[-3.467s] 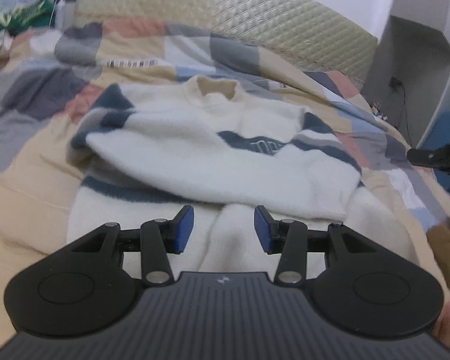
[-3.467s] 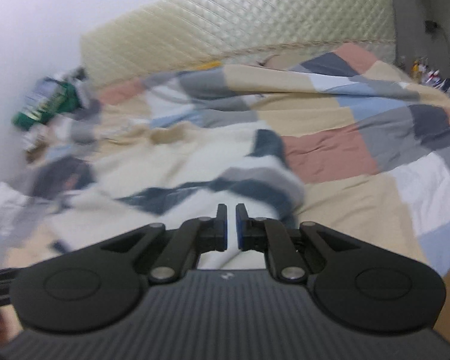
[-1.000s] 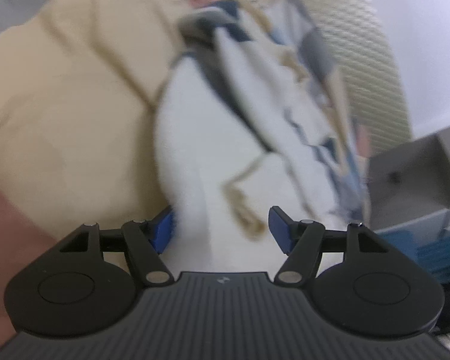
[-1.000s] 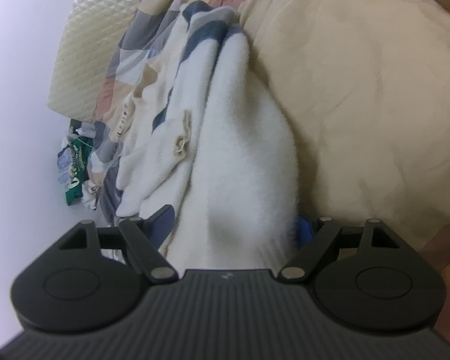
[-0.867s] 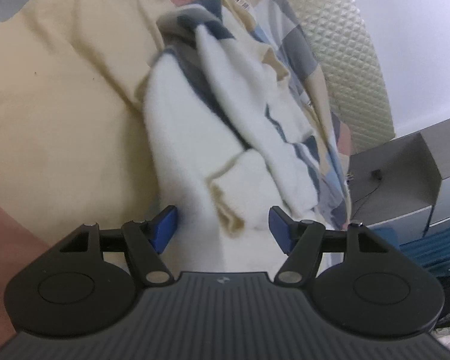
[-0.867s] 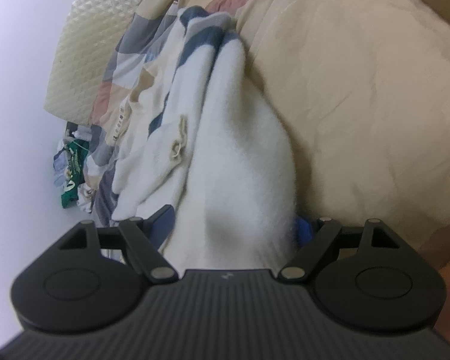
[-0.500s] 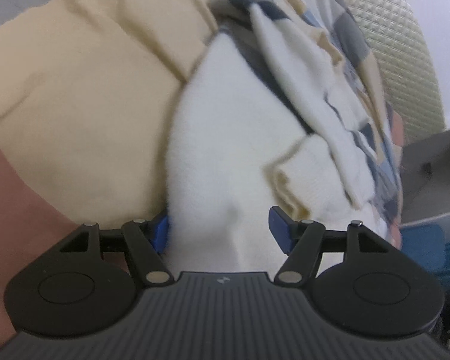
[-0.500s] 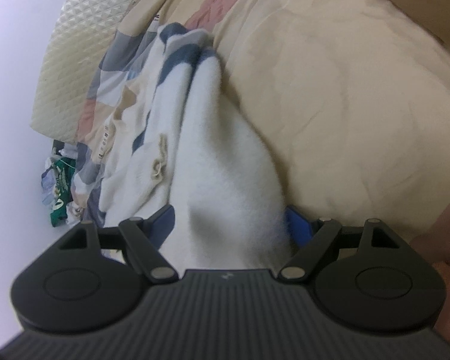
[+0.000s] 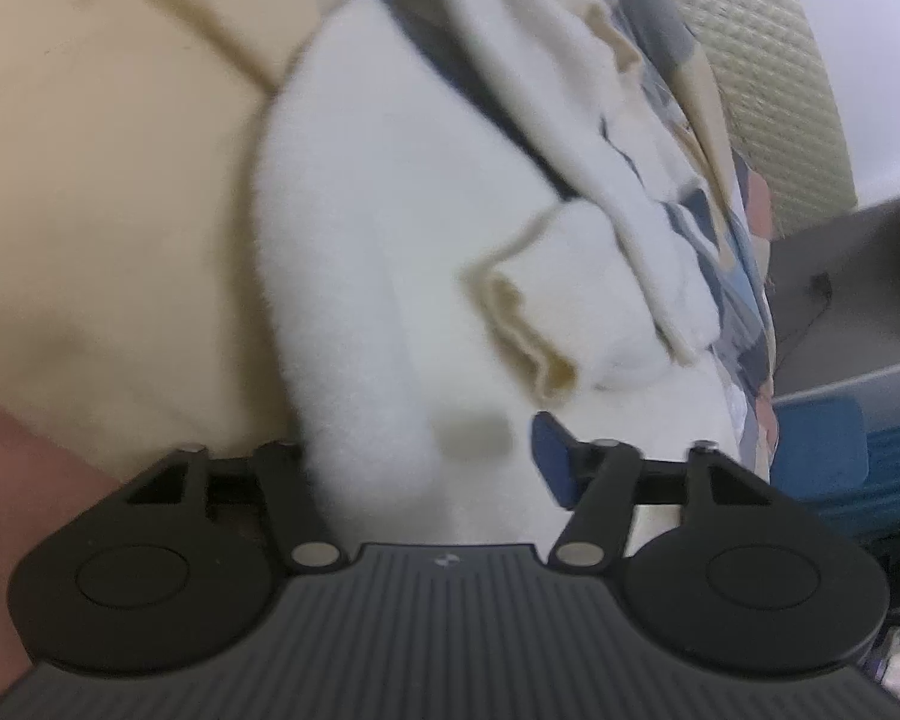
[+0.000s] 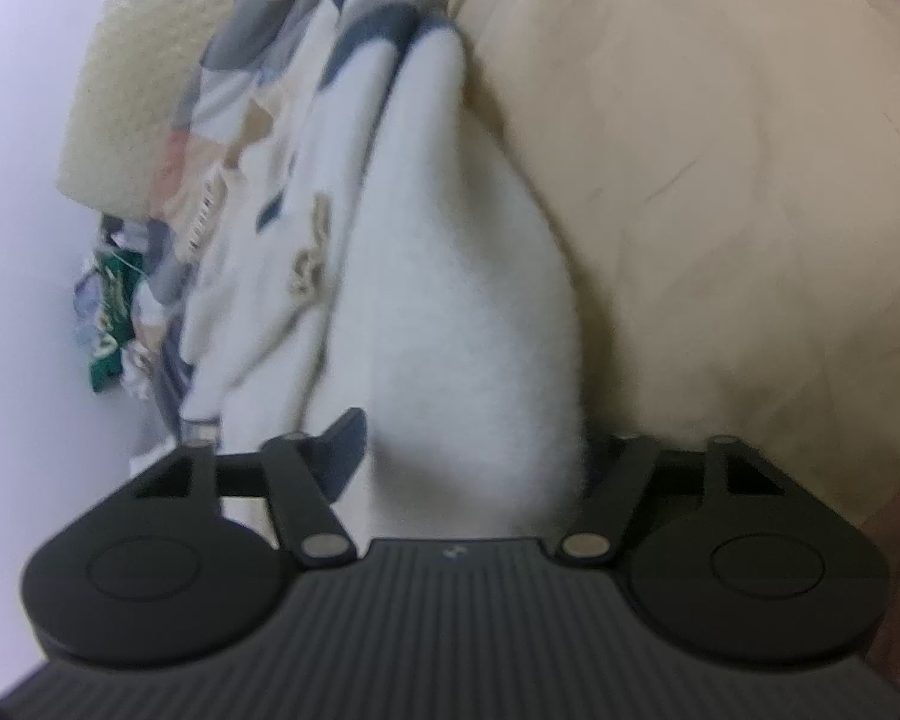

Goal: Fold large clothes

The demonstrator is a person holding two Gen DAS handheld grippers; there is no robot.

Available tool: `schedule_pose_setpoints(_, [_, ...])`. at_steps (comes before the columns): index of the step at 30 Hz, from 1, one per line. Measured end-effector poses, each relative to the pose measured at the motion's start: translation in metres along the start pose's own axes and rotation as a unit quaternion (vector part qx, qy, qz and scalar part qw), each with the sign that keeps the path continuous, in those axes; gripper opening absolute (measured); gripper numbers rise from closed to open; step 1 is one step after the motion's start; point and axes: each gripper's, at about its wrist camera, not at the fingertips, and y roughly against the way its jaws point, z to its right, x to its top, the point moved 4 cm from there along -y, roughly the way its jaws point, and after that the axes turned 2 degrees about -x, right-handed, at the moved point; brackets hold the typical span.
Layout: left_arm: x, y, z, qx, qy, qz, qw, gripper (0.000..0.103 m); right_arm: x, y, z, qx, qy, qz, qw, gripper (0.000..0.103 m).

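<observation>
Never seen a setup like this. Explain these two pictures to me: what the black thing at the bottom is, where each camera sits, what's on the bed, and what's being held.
No robot here: a person holds a two-finger tool in each hand, each with a wide-angle camera looking forward along its fingers. The black part at the bottom of each picture is that tool.

One picture comes from the left hand-held gripper, the other from the right hand-held gripper. Both look down at a bed with a patchwork quilt and a padded headboard.

On the quilt lies a fluffy white sweater with dark blue stripes, partly folded, one cream cuff lying on top.

Each gripper has a thick bunch of the sweater between its blue pads, and both have just been closing on it. Whether the pads already pinch firmly is unclear, since fabric hides one pad in each view.
</observation>
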Motion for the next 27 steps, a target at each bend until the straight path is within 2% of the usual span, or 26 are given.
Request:
schedule_pose_setpoints(1, [-0.001, -0.001, 0.001, 0.005, -0.005, -0.001, 1.0000, 0.043, -0.001, -0.001, -0.002, 0.002, 0.007, -0.003, 1.000, 0.050])
schedule_pose_setpoints(2, [-0.002, -0.002, 0.002, 0.008, -0.008, 0.000, 0.9999, 0.032, -0.003, -0.002, -0.005, 0.010, 0.015, -0.010, 1.000, 0.037])
schedule_pose_setpoints(3, [-0.002, -0.001, 0.002, 0.006, -0.009, 0.004, 0.9999, 0.022, -0.004, -0.003, -0.008, 0.018, 0.019, -0.016, 1.000, 0.031])
schedule_pose_setpoints(4, [-0.001, 0.003, 0.002, 0.003, -0.010, 0.011, 0.9999, 0.019, -0.007, -0.003, -0.011, 0.025, 0.025, -0.020, 0.999, 0.024])
schedule_pose_setpoints(5, [0.000, 0.008, 0.002, -0.004, -0.008, 0.018, 0.9998, 0.016, -0.009, -0.001, -0.014, 0.030, 0.033, -0.018, 0.999, 0.022])
schedule_pose_setpoints(7, [0.003, 0.020, 0.003, -0.022, -0.002, 0.029, 0.9993, 0.015, -0.011, 0.008, -0.020, 0.042, 0.048, -0.003, 0.998, 0.020])
schedule_pose_setpoints(14, [0.022, 0.082, 0.033, -0.111, 0.000, 0.067, 0.9915, 0.012, 0.000, 0.059, -0.043, 0.176, 0.030, 0.032, 0.983, 0.016])
schedule_pose_setpoints(17, [0.028, 0.109, 0.049, -0.139, -0.008, 0.073, 0.9875, 0.012, 0.000, 0.079, -0.050, 0.213, 0.030, 0.038, 0.976, 0.016])
schedule_pose_setpoints(19, [0.025, 0.132, 0.057, -0.160, -0.008, 0.070, 0.9846, 0.012, -0.001, 0.096, -0.054, 0.231, 0.034, 0.043, 0.972, 0.016])
schedule_pose_setpoints(22, [0.020, 0.161, 0.078, -0.179, -0.036, 0.076, 0.9803, 0.012, -0.006, 0.124, -0.056, 0.256, 0.036, 0.049, 0.965, 0.016])
schedule_pose_setpoints(27, [-0.013, 0.226, 0.092, -0.221, -0.058, 0.094, 0.9690, 0.012, -0.027, 0.184, -0.066, 0.286, 0.071, 0.057, 0.954, 0.016])
